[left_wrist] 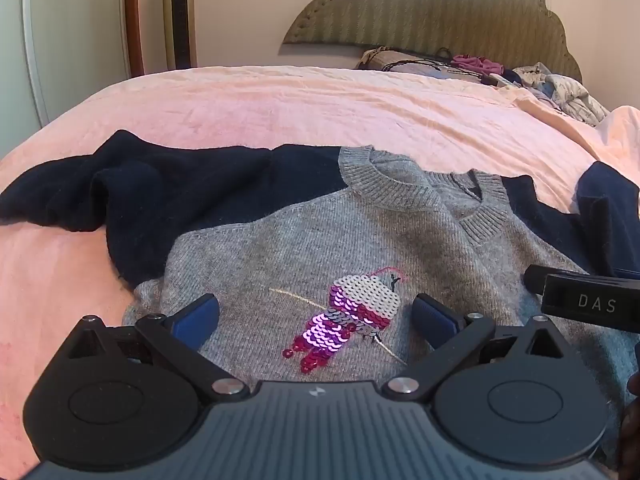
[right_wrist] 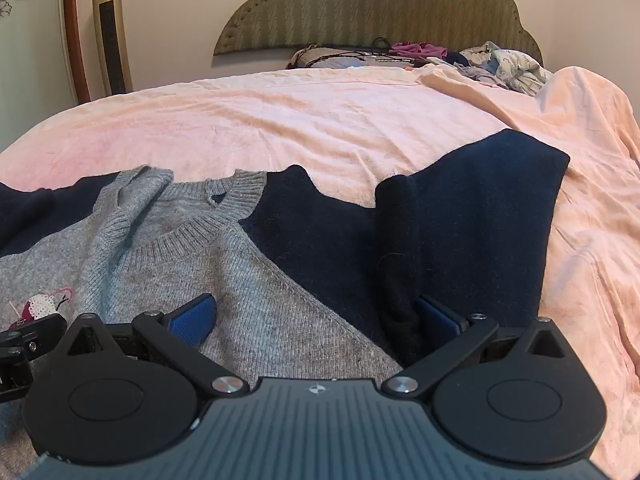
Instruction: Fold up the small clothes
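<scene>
Both grippers stood released, nothing between the pads. My left gripper hung over the sweater's grey chest, above the sequin motif; my right gripper sat nearer the navy right sleeve — bunched, running away from me towards the headboard. Sweater lay face-up on the pink bed, collar far side. Hem hidden beneath both grippers — left sleeve crumpled.
</scene>
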Demonstrator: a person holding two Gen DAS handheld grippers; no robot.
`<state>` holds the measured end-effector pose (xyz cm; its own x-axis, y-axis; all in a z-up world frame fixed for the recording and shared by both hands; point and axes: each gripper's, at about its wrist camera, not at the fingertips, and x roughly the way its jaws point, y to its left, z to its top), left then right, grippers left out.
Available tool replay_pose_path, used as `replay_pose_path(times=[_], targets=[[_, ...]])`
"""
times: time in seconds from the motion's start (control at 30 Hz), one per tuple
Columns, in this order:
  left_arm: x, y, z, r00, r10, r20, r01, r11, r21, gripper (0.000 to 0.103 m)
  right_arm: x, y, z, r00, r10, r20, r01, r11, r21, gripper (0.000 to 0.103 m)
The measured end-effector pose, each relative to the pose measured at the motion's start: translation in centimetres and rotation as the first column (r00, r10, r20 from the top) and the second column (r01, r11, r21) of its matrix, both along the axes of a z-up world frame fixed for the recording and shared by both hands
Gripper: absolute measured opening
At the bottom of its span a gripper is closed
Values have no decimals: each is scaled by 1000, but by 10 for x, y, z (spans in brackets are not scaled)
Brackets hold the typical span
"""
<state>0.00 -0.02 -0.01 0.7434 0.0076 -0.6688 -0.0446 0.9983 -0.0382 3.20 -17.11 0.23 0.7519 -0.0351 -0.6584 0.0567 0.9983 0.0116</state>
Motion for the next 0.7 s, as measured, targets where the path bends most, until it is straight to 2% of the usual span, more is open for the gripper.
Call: replay_pose_path(times=[0.7], targets=[[0, -1, 1, 1000, -1, 0, 1, 1000, 4, 103, 0, 1, 0, 1000, 0, -1, 0, 1000, -16, 103]])
